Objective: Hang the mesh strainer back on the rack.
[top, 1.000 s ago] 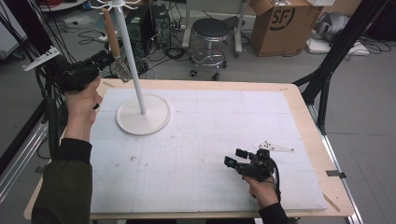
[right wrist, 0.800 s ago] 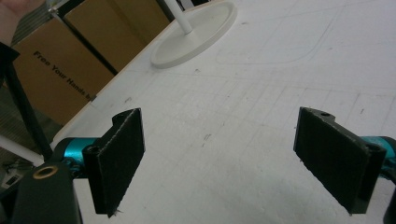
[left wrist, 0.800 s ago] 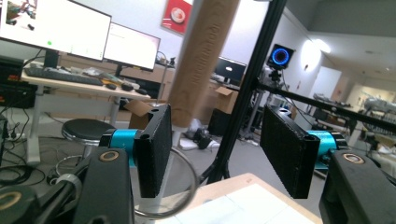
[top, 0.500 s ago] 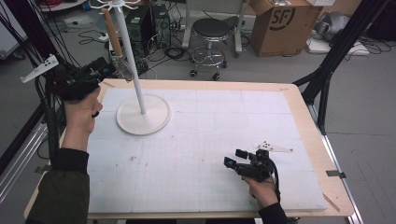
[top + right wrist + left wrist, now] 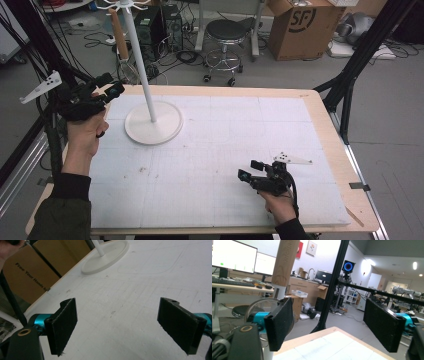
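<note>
A white stand point(image 5: 141, 65) rises from a round base point(image 5: 153, 124) at the far left of the white mat point(image 5: 225, 145). From its top hooks hangs a whisk with a wooden handle point(image 5: 118, 34), its wire head point(image 5: 128, 71) below. My left gripper point(image 5: 112, 84) sits just left of the base, off the whisk. Its jaws have just been opening and nothing is between them. In the left gripper view the gripper point(image 5: 332, 322) stands open, with the wooden handle point(image 5: 287, 262) beyond its left jaw. My right gripper point(image 5: 248, 170) rests open and empty near the front right, over bare mat point(image 5: 120, 302).
The wooden table point(image 5: 320, 107) ends close to my left hand. Black frame posts point(image 5: 350, 80) stand at the right, and another post point(image 5: 334, 285) is behind the far edge. A stool point(image 5: 227, 30) and a cardboard box point(image 5: 300, 25) are on the floor beyond.
My left gripper has drawn back from the hanging whisk, down and toward the table's left corner. The whisk stays on the stand. The right gripper has not moved.
</note>
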Motion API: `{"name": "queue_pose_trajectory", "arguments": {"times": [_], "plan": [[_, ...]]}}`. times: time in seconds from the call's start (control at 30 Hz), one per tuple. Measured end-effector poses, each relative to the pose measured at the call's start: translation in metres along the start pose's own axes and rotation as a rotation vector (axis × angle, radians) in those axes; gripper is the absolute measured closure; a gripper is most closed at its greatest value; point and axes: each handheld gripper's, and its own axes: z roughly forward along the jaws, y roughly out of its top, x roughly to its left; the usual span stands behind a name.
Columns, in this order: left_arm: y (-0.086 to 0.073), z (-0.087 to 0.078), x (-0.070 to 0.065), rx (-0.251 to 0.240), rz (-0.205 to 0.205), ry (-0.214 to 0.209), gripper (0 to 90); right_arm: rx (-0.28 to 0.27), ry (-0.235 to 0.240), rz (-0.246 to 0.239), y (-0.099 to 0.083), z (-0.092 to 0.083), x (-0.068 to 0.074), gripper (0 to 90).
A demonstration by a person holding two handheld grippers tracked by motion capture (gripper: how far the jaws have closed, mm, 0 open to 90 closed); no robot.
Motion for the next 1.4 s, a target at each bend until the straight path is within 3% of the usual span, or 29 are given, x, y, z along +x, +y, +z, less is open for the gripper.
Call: {"name": "queue_pose_trajectory", "arguments": {"times": [0.27,0.73,0.97,1.4], "plan": [[-0.018,-0.005,-0.010,0.053,0.010,-0.009,23.5,0.001,-0.002,-0.004,0.000,0.002,0.000,15.4],[-0.037,-0.016,-0.025,0.068,0.008,-0.039,23.3,-0.002,0.000,-0.017,0.001,0.002,0.005,15.3],[-0.048,-0.023,-0.030,0.080,-0.012,-0.051,23.0,-0.007,0.002,-0.018,0.001,0.003,0.007,15.3],[-0.090,-0.033,-0.038,0.162,-0.048,-0.077,23.2,-0.019,-0.004,-0.041,0.001,0.005,0.011,15.4]]}}
